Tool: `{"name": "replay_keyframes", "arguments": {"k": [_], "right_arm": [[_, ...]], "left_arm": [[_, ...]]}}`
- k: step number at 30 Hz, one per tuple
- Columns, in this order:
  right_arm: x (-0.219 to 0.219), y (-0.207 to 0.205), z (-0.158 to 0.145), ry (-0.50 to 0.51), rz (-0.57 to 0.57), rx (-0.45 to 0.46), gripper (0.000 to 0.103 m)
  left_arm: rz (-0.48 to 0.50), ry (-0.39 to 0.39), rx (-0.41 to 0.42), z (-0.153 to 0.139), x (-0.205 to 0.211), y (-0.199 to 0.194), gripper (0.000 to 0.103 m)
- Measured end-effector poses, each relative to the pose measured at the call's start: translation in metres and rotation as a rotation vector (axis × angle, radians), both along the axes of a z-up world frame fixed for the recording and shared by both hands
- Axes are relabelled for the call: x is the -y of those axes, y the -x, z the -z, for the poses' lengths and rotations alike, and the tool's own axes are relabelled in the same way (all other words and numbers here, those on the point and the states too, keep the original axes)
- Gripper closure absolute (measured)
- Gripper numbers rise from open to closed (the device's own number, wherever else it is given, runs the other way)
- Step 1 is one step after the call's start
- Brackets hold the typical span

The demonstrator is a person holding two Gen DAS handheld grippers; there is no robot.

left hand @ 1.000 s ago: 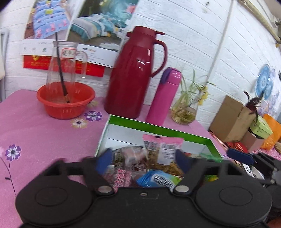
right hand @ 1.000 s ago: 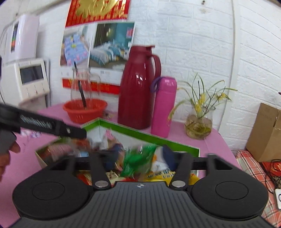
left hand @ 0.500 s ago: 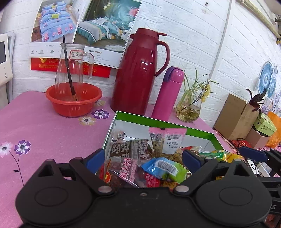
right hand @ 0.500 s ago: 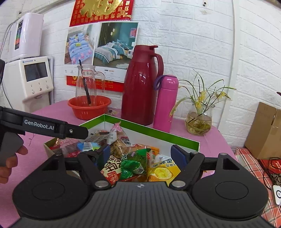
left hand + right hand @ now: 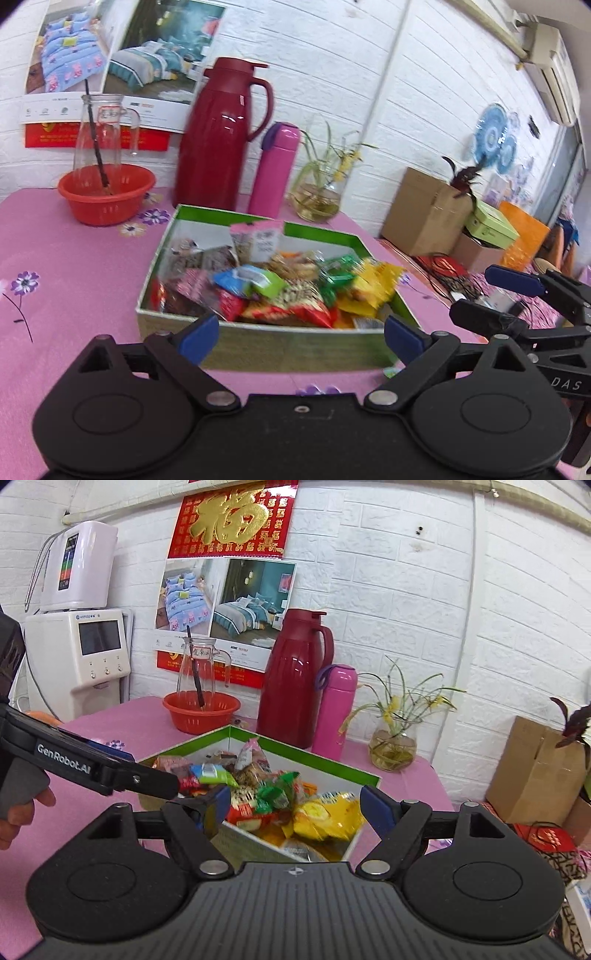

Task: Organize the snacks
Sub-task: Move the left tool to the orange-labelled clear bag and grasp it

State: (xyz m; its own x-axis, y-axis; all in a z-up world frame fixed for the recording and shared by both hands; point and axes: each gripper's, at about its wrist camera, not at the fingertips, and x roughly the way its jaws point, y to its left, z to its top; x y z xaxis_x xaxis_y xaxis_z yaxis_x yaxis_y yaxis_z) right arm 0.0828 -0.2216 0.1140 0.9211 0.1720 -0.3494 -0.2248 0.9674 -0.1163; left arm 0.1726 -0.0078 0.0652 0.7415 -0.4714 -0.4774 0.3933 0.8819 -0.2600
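A green-rimmed cardboard box (image 5: 258, 347) sits on the pink tablecloth, filled with several colourful snack packets (image 5: 280, 291). It also shows in the right wrist view (image 5: 332, 766) with the packets (image 5: 280, 794) piled inside. My left gripper (image 5: 301, 334) is open and empty, held back just before the box's near wall. My right gripper (image 5: 295, 808) is open and empty, above the box's near corner. The right gripper also shows at the right edge of the left wrist view (image 5: 517, 295), and the left gripper crosses the left of the right wrist view (image 5: 110, 771).
Behind the box stand a red basin with a glass jug (image 5: 106, 197), a dark red thermos jug (image 5: 218, 136), a pink flask (image 5: 275, 170) and a glass vase with plants (image 5: 317, 199). Cardboard boxes (image 5: 424, 210) lie off the table's right edge. A white appliance (image 5: 77, 657) stands at left.
Both grippers have pulled back and up from over the snacks; the whole box now shows in front of them. Both stay open and empty.
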Motion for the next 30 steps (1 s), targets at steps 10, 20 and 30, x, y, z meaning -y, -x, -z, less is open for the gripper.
{"name": "replay_keyframes", "arguments": {"k": [10, 20, 30], "right_arm": [[0.042, 0.054, 0.041, 0.079, 0.088, -0.115, 0.000], [0.066, 0.067, 0.093, 0.066, 0.117, -0.263, 0.000], [0.064, 0.051, 0.106, -0.058, 0.087, -0.278, 0.000]], "left_arm": [[0.229, 0.016, -0.080, 0.022, 0.057, 0.040, 0.000], [0.417, -0.030, -0.132, 0.046, 0.157, 0.034, 0.012], [0.459, -0.135, -0.184, 0.069, 0.208, 0.007, 0.066]]}}
